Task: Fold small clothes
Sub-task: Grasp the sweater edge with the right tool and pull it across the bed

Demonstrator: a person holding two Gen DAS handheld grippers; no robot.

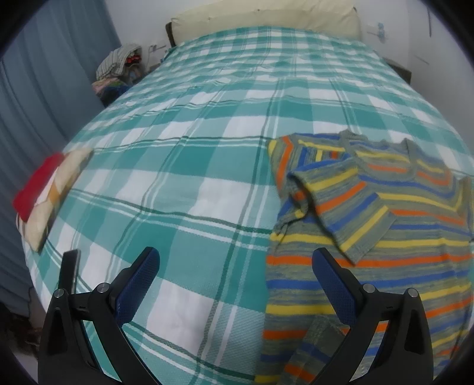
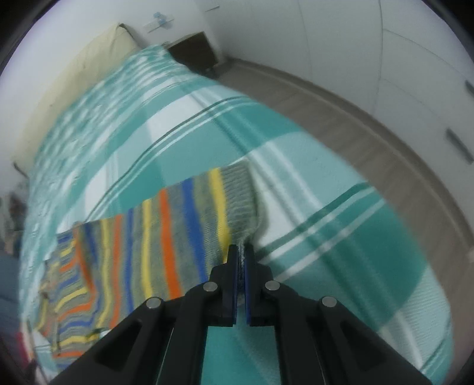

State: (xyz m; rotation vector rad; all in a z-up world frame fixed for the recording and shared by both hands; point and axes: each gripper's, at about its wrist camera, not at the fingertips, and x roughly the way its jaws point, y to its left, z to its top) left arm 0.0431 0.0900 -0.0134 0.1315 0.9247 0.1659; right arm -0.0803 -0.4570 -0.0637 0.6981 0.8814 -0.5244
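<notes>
A small striped shirt [image 1: 370, 225] in grey, orange, yellow and blue lies on the teal plaid bed [image 1: 183, 165], with one sleeve folded over its body. My left gripper [image 1: 237, 260] is open and empty above the bed, with its right finger [image 1: 334, 284] over the shirt's left edge. In the right wrist view my right gripper [image 2: 242, 251] is shut on the ribbed hem edge of the striped shirt [image 2: 166, 237], which stretches away to the left across the bed [image 2: 340, 237].
A folded red and checked cloth [image 1: 44, 192] lies at the bed's left edge. A phone [image 1: 69, 269] lies near the bed's near corner. A cream headboard [image 1: 266, 17] stands at the far end. A clothes pile [image 1: 118, 68] and a nightstand [image 2: 195, 50] flank the bed.
</notes>
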